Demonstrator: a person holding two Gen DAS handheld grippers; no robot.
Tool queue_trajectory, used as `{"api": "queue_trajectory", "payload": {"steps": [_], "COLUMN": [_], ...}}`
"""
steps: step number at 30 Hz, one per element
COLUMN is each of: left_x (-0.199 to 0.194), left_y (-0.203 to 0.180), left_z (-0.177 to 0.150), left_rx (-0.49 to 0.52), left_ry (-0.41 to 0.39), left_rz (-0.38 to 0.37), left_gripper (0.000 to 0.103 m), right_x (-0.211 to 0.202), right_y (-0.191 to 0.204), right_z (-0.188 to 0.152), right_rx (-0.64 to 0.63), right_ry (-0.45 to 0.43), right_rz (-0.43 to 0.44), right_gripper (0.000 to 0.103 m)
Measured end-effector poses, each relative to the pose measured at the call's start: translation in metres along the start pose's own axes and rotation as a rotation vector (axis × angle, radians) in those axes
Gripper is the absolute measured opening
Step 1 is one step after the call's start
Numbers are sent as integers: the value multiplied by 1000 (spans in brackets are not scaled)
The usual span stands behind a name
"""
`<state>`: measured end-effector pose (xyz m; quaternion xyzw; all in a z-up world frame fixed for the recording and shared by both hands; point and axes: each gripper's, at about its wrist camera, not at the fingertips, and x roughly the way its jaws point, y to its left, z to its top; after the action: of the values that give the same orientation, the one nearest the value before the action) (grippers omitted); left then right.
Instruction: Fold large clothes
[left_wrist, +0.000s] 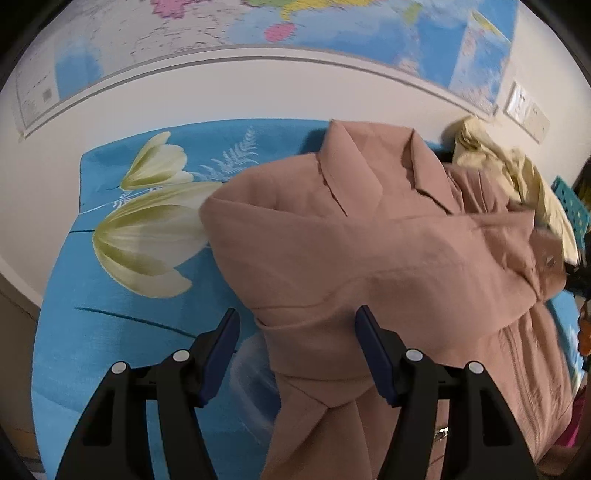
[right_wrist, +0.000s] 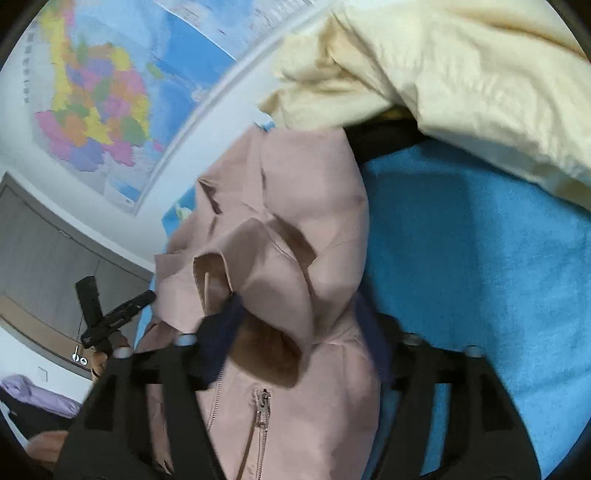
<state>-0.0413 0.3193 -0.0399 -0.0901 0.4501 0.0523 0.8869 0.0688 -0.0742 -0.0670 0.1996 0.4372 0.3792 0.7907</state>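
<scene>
A dusty-pink zip jacket (left_wrist: 369, 251) lies bunched on a blue flowered sheet (left_wrist: 110, 332), collar towards the wall. In the left wrist view my left gripper (left_wrist: 297, 332) is open just above the jacket's near left edge. Its right finger is over the cloth and its left finger over the sheet. In the right wrist view the jacket (right_wrist: 295, 206) shows its zipper (right_wrist: 263, 406) near the camera. My right gripper (right_wrist: 299, 325) is blurred, with its jaws wide apart. A raised fold of the jacket sits between them, and no pad clearly presses on it.
A cream garment (left_wrist: 517, 177) is heaped at the back right, also seen as the cream garment (right_wrist: 461, 74) beyond the jacket. A blue plastic basket (left_wrist: 570, 206) stands at the right edge. A wall map (left_wrist: 332, 29) hangs behind the bed.
</scene>
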Motion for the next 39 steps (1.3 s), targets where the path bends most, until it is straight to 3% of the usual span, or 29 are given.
{"api": "queue_trajectory", "payload": {"steps": [2, 4, 6, 7, 10, 13, 14, 17, 22, 24, 26, 28, 32, 35, 37, 39], "left_x": [0, 3, 12, 17, 26, 19, 18, 13, -1, -10, -16, -14, -11, -7, -2, 4], "left_y": [-7, -18, -24, -23, -2, 18, 20, 17, -4, -11, -20, -26, -37, -41, -42, -45], "left_z": [-3, -7, -14, -16, -25, -32, -33, -36, -32, -29, -24, -19, -15, -14, -14, -16], "left_rx": [26, 80, 112, 109, 23, -74, -92, -78, 17, 37, 62, 83, 121, 128, 127, 130], "left_ry": [3, 7, 19, 28, 35, 3, -1, -8, -53, -83, -101, -99, -95, -92, -79, -62], "left_rz": [4, 23, 65, 92, 170, 210, 192, 103, 95, 92, 70, 73, 43, 14, 11, 6], "left_gripper": [70, 71, 67, 60, 49, 49, 48, 51, 58, 59, 60, 60, 60, 60, 60, 60], "right_x": [-6, 1, 11, 11, 3, 13, 21, 35, 41, 47, 46, 42, 20, 25, 40, 53], "right_y": [10, 22, 30, 30, 29, 26, 21, 13, 19, 22, 26, 31, 43, 43, 37, 32], "right_z": [-2, -5, -5, -1, 1, 1, 1, 1, 2, 2, 0, -1, -6, -4, -1, 2], "right_rx": [-59, -139, -199, -194, -177, -189, -180, -172, -197, -220, -252, -278, -317, -307, -288, -264], "right_ry": [-19, -4, 33, 22, -26, -4, 26, 52, 42, 55, 55, 52, -12, 17, 61, 88], "right_rz": [11, -63, -121, -110, -45, -85, -98, -114, -137, -166, -200, -219, -228, -209, -214, -188], "right_gripper": [80, 83, 83, 80, 76, 68, 62, 59, 60, 54, 32, 26, 28, 44, 45, 38]}}
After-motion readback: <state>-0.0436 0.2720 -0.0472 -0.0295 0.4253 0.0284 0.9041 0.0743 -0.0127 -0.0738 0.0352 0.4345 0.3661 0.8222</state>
